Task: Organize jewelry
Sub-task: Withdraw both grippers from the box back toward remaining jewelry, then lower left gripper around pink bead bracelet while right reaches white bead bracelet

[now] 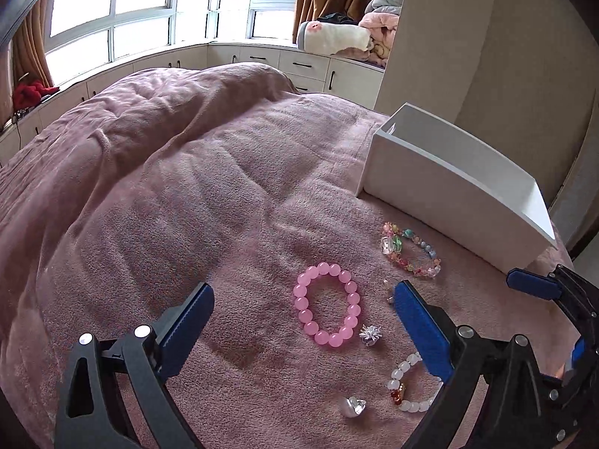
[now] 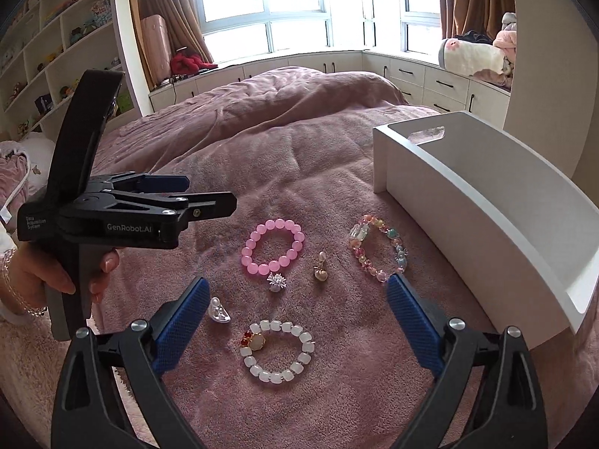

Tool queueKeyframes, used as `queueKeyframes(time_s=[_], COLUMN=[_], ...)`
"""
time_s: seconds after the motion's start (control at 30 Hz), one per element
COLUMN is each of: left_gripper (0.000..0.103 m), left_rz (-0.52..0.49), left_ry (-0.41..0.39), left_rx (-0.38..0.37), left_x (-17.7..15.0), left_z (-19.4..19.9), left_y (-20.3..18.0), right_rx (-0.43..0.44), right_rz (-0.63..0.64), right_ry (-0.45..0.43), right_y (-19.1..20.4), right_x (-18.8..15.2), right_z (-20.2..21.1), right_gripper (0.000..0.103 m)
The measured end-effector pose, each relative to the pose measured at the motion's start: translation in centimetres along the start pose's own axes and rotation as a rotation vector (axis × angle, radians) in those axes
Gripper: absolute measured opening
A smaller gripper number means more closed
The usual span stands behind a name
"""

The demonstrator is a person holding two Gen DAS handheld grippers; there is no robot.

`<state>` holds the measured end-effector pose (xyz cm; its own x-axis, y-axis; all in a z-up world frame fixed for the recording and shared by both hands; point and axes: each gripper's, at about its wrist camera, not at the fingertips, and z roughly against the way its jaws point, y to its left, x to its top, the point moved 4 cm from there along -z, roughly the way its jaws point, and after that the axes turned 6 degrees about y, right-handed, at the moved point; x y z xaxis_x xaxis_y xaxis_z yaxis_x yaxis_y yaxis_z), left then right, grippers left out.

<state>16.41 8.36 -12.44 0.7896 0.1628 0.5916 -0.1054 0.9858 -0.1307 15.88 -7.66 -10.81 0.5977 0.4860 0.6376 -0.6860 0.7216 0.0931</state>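
Jewelry lies loose on the pink bed blanket (image 2: 337, 404): white bead bracelet (image 2: 277, 351) at lower centre of the right view, pink bracelet (image 2: 273, 246) above it, white box (image 2: 486, 217) at right. We hold right tongs (image 2: 295, 321) and left tongs (image 1: 303, 321) spread wide, empty. We judge a low, centred pinch on one side of the white bracelet best.

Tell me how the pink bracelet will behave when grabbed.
The pink bracelet is a loop of separate round beads, so it will probably sag and dangle rather than hold its ring shape. The glossy beads may slip between the pads. On the fuzzy blanket it likely won't roll.
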Motion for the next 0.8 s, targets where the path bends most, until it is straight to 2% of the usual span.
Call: queueKeyframes(time_s=[0.2, 0.4, 0.57, 0.63, 0.7, 0.8], left_gripper=[0.097, 0.097, 0.097, 0.089, 0.073, 0.072], left_rz=[-0.04, -0.055, -0.067, -0.07, -0.094, -0.136], left_ry=[-0.012, 0.004, 0.031, 0.05, 0.08, 0.095], left_rx=[0.017, 0.029, 0.028, 0.019, 0.023, 0.051], left_x=[-0.6, -0.9, -1.3, -1.5, -1.8, -2.2], left_z=[-1.5, -3.0, -4.4, -4.9, -5.7, -6.3], left_y=[0.1, 0.4, 0.6, 0.6, 0.5, 0.1], right_rx=[-0.031, -0.045, -0.074, -0.074, -0.083, -0.079], right_rz=[-0.002, -0.014, 0.011, 0.007, 0.017, 0.023], right_ry=[0.078, 0.122, 0.151, 0.163, 0.168, 0.176], right_y=[-0.5, -0.9, -0.7, -0.7, -0.6, -0.4], right_x=[-1.9, -3.0, -3.6, -3.9, -4.0, -4.2], right_z=[-2.8, -4.3, -5.2, -5.5, -5.7, -5.9], right_gripper=[0.076, 0.072, 0.056, 0.054, 0.054, 0.054])
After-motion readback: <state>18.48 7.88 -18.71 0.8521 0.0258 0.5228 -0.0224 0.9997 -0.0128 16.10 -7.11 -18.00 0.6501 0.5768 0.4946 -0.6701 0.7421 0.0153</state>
